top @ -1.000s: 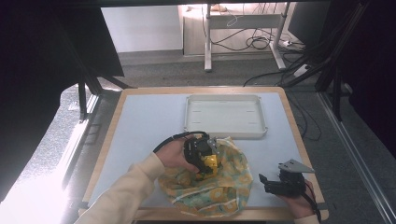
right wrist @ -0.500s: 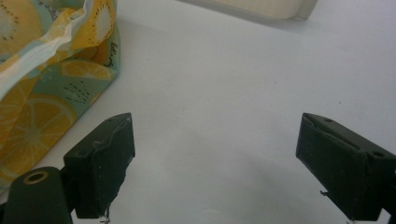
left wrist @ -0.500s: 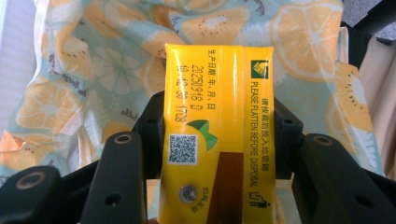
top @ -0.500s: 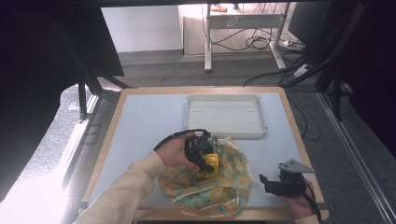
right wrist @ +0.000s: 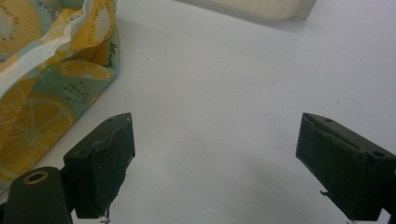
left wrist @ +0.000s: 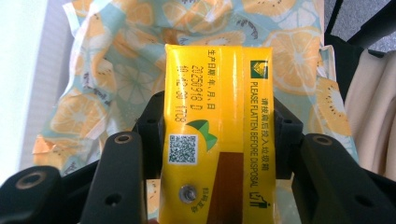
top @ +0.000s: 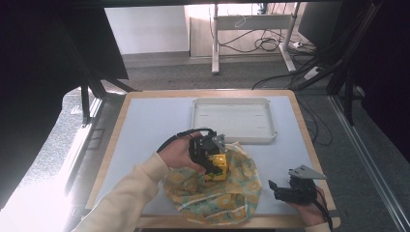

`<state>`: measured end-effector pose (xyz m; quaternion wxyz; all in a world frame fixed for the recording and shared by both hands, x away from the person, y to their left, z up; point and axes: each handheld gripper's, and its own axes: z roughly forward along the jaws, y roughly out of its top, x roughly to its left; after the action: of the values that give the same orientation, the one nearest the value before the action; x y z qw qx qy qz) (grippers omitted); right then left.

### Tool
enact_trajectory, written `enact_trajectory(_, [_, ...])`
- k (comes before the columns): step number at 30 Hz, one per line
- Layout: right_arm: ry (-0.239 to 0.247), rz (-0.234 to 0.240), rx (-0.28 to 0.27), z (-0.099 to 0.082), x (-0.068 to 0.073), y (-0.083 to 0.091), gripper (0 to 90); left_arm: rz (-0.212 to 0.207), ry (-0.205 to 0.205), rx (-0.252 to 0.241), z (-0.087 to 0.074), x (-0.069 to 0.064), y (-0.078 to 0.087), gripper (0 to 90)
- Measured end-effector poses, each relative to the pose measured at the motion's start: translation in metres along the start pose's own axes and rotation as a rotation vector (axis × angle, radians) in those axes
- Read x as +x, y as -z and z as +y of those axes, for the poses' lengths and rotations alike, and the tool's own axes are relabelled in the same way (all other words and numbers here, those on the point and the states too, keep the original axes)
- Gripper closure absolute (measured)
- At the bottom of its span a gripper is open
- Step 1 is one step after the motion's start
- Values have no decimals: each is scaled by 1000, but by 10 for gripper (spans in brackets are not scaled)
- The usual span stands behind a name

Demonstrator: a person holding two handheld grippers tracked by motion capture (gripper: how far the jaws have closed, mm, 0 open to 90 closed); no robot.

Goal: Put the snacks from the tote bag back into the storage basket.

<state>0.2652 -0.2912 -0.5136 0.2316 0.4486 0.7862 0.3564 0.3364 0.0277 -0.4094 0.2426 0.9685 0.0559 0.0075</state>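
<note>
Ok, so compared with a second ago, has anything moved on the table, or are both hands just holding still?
Nothing has visibly changed. The left tool stays shut on the yellow carton over the fruit-print bag, the right tool stays open and empty near the table's right edge, and the white tray sits where it was.

The bottom edge of the left gripper view is cutting off the lower end of the yellow carton (left wrist: 212, 135), and the carton is hiding the fruit-print bag (left wrist: 107, 79) behind it. The right gripper view's left edge is cropping the bag.
</note>
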Motion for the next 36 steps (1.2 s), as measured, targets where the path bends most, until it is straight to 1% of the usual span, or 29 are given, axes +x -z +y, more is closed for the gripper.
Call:
enact_trajectory(5, [2,0,0,0,0,0,117,-2,3,-8,1,1,7,524])
enact_trajectory(10, [1,0,2,0,0,0,117,9,-3,-20,2,1,13,524])
enact_trajectory(13, [1,-1,2,0,0,0,117,11,5,-27,1,1,16,524])
enact_trajectory(24, [-1,-1,1,-1,0,-1,117,25,-6,-43,2,2,27,524])
enact_trajectory(31, [-1,-1,0,0,-1,-1,117,31,4,-64,1,4,35,524])
enact_trajectory(33, [2,-1,0,0,-1,0,118,29,9,-63,0,5,37,524])
enact_trajectory(36, [0,-1,1,-1,0,-1,117,37,12,-64,0,6,40,524])
